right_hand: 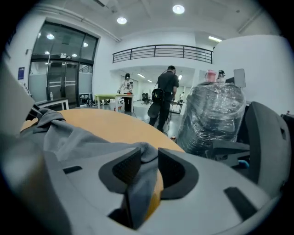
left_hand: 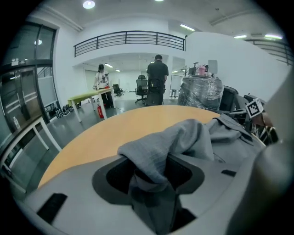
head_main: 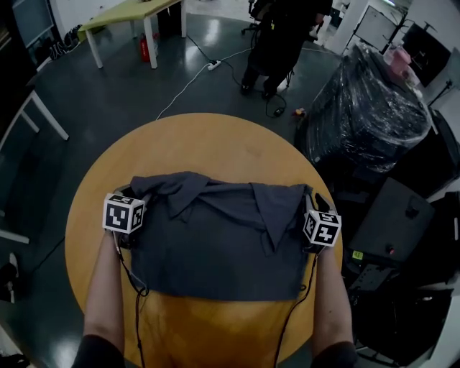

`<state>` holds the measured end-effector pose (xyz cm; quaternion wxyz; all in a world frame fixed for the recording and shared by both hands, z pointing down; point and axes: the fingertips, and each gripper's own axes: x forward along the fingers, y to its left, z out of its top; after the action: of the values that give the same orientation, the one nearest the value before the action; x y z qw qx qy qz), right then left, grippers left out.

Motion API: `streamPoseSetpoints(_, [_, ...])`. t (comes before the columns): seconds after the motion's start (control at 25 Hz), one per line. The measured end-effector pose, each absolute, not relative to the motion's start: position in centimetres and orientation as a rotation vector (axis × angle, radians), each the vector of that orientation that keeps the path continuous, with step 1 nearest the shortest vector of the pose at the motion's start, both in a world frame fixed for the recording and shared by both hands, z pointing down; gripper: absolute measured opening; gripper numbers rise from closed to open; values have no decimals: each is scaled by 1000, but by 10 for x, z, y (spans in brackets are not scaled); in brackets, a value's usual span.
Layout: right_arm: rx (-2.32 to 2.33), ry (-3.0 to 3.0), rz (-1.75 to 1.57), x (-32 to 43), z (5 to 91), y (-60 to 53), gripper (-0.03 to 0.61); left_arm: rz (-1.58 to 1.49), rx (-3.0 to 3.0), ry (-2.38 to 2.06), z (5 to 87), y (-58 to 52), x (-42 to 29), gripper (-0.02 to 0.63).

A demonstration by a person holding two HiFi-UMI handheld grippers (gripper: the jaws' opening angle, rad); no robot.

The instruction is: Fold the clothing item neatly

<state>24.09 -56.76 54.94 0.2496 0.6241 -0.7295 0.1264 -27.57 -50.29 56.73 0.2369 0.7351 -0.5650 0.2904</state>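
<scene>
A dark grey shirt [head_main: 215, 237] lies folded into a rectangle on the round wooden table [head_main: 215, 140], collar and sleeve parts bunched along its far edge. My left gripper [head_main: 135, 192] sits at the shirt's far left corner and my right gripper [head_main: 310, 198] at its far right corner. In the left gripper view the jaws [left_hand: 151, 172] stand apart, with a loose fold of the shirt [left_hand: 170, 137] draped through the gap. In the right gripper view the jaws [right_hand: 149, 167] are also parted; a strip of cloth [right_hand: 82, 135] hangs between them without being pinched.
A person [head_main: 277, 36] stands on the floor beyond the table. A bulky load wrapped in black plastic [head_main: 370, 108] and dark cases [head_main: 395, 223] crowd the right side. A green table [head_main: 122, 14] and a floor cable [head_main: 194, 75] lie farther off.
</scene>
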Motion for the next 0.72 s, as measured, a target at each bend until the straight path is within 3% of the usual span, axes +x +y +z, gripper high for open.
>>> streamPoseSetpoints(0.12, [1719, -1978, 326, 245, 542, -556, 107, 791, 1997, -1583, 569, -490, -284, 265])
streamPoseSetpoints(0.36, [1816, -2081, 228, 230, 496, -509, 106, 697, 2019, -1722, 554, -452, -278, 270])
streamPoseSetpoints(0.72, [1704, -2342, 118, 129, 432, -393, 106, 542, 2103, -1665, 520, -354, -233, 270])
